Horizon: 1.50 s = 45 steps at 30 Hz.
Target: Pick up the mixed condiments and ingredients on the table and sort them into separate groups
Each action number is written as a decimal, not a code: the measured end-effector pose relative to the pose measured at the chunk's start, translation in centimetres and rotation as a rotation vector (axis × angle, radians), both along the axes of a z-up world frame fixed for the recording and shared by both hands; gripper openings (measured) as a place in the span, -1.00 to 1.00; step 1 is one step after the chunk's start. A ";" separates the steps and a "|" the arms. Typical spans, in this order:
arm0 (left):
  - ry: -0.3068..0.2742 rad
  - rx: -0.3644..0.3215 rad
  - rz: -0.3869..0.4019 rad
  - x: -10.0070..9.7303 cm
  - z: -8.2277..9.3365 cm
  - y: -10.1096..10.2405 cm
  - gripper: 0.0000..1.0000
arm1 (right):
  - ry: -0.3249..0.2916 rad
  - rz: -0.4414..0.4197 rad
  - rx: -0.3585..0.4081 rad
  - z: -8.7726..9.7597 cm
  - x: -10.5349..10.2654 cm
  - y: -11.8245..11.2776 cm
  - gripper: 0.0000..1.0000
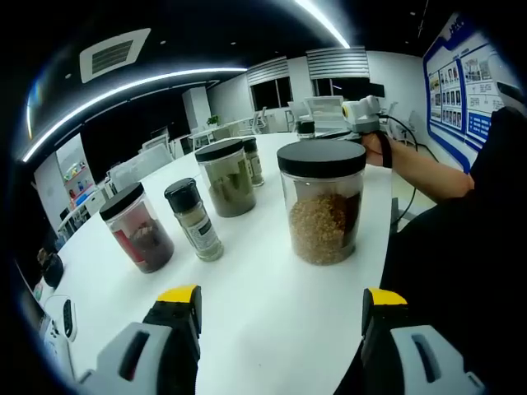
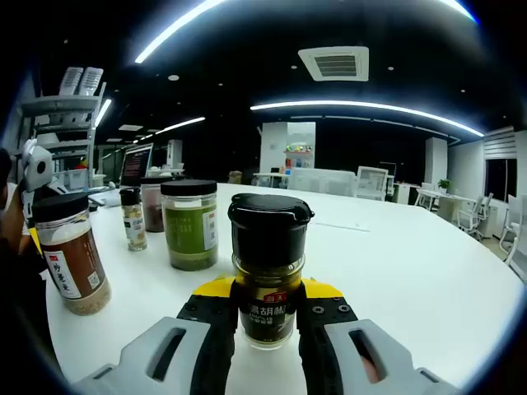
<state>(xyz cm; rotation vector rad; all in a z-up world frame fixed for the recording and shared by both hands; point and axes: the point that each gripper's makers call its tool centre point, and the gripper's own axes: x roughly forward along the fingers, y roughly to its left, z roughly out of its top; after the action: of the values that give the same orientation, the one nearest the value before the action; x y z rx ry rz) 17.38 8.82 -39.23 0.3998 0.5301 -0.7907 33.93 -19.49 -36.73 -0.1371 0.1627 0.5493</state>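
On the white round table (image 1: 272, 284) stand a wide jar of brown grains (image 1: 323, 206), a small black-capped spice bottle (image 1: 195, 220), a jar with dark red contents (image 1: 138, 226) and a jar of green powder (image 1: 228, 177). My left gripper (image 1: 280, 309) hovers open in front of them, nothing between its jaws. My right gripper (image 2: 268, 300) is shut on a black-capped pepper bottle (image 2: 268, 263) standing on the table (image 2: 395, 271). Beyond it are the green jar (image 2: 190, 224), grain jar (image 2: 70, 251) and small bottle (image 2: 132, 218). The right gripper (image 1: 358, 113) is at the table's far side.
Another small bottle (image 1: 253, 160) stands behind the green jar. A person's arm (image 1: 428, 173) reaches in along the table's right edge. Office desks and chairs (image 2: 387, 181) fill the dim room behind. Bare tabletop lies to the right of the pepper bottle.
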 end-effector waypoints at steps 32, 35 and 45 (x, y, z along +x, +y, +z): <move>0.007 -0.008 0.002 0.0 -0.2 0.0 0.58 | -0.020 -0.206 0.033 0.9 3.5 -8.1 -0.42; 0.010 -0.005 -0.001 0.0 -0.3 0.0 0.58 | -0.012 -0.220 0.038 0.7 3.8 -8.5 -0.42; 0.014 0.011 0.009 0.1 -0.7 0.3 0.58 | -0.004 -0.268 0.031 0.5 5.0 -9.4 -0.42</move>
<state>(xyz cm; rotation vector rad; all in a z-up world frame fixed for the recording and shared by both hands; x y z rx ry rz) 17.44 9.10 -39.90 0.4019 0.5485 -0.7832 38.97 -28.94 -36.22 -0.0839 0.1654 0.2840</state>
